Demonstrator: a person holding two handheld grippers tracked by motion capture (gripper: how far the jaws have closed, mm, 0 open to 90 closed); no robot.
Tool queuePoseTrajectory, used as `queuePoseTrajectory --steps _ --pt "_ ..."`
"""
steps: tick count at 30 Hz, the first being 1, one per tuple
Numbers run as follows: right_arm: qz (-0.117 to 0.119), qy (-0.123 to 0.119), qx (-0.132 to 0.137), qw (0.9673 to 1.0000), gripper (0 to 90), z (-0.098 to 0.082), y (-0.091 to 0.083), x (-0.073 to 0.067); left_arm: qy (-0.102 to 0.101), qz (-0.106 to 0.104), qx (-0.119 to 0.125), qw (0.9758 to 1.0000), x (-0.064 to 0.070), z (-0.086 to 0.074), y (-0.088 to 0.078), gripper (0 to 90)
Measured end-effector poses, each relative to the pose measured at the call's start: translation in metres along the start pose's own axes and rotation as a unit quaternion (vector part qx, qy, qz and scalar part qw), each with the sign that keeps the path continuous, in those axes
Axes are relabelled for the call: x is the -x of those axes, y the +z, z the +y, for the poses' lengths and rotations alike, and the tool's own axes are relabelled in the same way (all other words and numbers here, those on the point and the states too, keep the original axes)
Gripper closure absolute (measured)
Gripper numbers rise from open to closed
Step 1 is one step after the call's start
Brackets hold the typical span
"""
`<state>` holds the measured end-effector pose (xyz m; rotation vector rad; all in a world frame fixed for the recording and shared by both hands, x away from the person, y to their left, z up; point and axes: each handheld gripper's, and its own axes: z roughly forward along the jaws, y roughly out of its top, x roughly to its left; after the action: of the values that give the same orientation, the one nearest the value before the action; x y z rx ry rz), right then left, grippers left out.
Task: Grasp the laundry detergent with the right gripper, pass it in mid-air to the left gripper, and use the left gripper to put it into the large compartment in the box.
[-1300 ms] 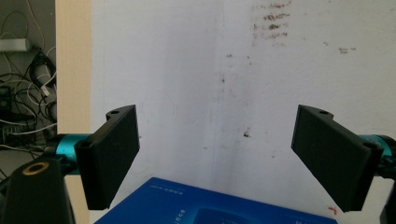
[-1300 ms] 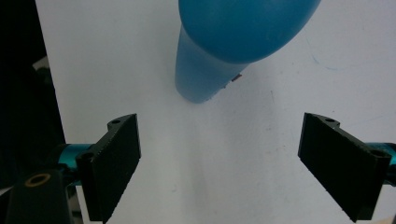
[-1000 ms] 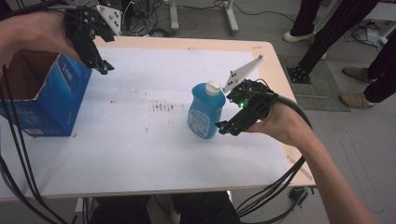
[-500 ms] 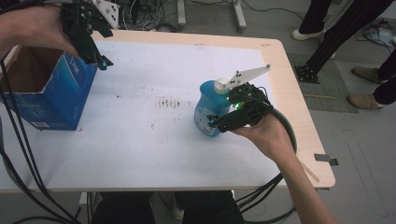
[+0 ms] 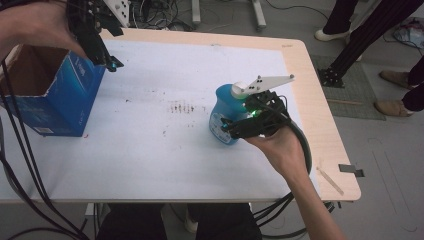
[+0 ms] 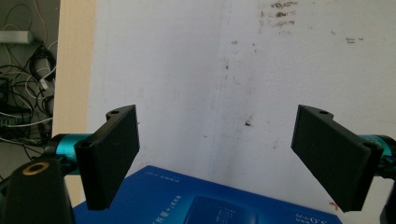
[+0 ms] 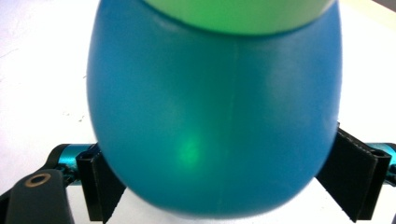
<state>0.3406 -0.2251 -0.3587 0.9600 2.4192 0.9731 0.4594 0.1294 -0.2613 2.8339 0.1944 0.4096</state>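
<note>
Overhead, right claw gripping blue bottle, close-up, jaws flanking bottle

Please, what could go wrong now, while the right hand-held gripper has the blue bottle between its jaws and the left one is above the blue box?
1. The blue bottle has a rounded, smooth body. The right hand-held gripper has its jaws on the curved sides, so the bottle may slip or tip when lifted.
2. The left hand-held gripper hangs open close above the blue box. It could bump the box's edge and push it.
</note>
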Motion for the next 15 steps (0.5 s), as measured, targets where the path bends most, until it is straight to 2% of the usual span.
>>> queuePoseTrajectory --steps 15 --pt "-0.017 0.010 0.008 0.9998 12.7 -0.0025 0.0044 -0.0032 -0.009 0.004 0.005 0.9999 0.0004 -0.0059 -0.0003 15.2"
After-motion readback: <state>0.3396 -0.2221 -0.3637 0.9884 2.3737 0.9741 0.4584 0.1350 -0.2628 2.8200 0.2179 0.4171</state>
